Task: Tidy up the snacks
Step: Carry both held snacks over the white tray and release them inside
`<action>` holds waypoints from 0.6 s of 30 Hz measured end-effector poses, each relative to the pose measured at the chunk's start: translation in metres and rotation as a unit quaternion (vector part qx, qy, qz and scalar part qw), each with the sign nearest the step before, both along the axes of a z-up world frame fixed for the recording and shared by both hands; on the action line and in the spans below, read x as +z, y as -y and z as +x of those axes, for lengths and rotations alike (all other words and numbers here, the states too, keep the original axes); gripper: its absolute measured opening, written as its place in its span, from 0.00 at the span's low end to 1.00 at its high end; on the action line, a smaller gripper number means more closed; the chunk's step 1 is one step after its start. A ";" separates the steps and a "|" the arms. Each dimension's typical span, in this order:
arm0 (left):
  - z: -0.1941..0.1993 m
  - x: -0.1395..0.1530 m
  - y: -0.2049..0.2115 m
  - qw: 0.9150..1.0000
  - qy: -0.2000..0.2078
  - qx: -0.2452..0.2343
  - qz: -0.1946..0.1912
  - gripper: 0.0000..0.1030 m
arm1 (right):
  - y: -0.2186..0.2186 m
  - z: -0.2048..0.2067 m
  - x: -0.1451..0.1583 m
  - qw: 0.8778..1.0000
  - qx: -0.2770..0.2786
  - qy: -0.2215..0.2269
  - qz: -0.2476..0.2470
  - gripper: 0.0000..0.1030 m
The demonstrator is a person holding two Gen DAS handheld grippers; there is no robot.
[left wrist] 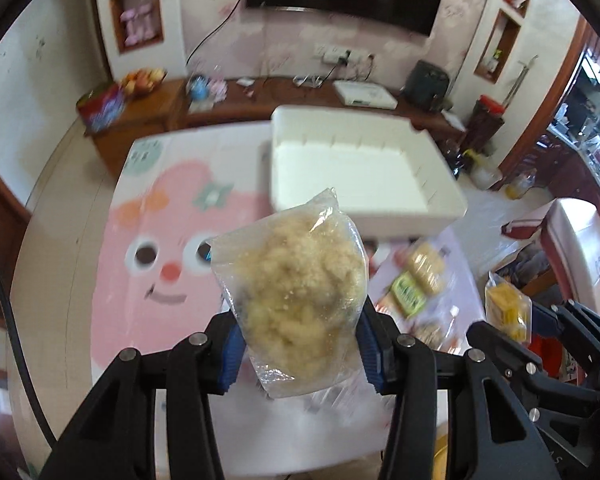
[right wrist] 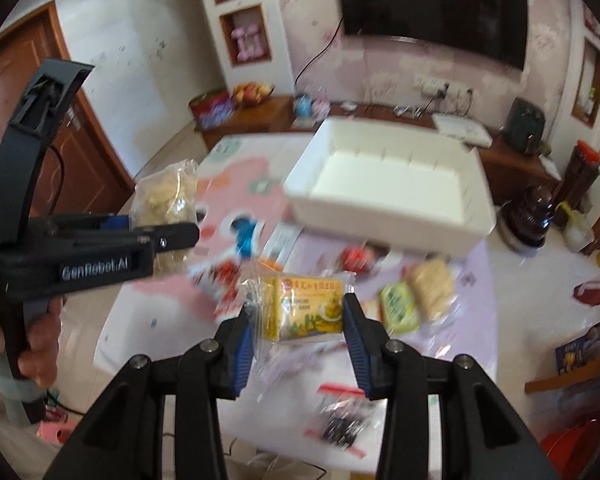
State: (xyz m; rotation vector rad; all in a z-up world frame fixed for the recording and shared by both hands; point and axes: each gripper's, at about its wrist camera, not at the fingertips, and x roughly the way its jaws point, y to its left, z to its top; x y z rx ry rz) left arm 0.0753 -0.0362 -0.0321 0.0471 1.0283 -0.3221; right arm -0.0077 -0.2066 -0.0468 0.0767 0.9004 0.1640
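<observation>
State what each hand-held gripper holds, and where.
Left hand-held gripper: clear crumbly snack bag, lower sides. Right hand-held gripper: yellow snack packet, side edges.

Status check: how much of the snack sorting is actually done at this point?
Nothing is binned yet: the white bin looks empty. In hand: the left gripper clamps a clear bag of crumbly beige snack, and the right gripper clamps a yellow packet, both above the table. Left: the green packet, a beige bag and several blurred packets on the mat.
</observation>
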 end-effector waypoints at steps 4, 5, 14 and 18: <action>0.036 0.013 0.028 1.000 0.007 0.000 -0.006 0.46 | 0.023 0.029 0.022 0.999 -0.020 0.026 -0.011 0.40; 0.047 0.014 0.037 1.000 0.008 0.000 -0.006 0.46 | 0.030 0.039 0.027 0.999 -0.026 0.032 -0.014 0.40; 0.109 0.016 0.078 1.000 0.014 0.007 0.015 0.46 | 0.076 0.116 0.033 0.998 -0.062 0.029 -0.007 0.40; 0.129 0.007 0.091 0.999 0.013 0.010 0.028 0.46 | 0.091 0.143 0.029 0.997 -0.072 0.015 0.013 0.32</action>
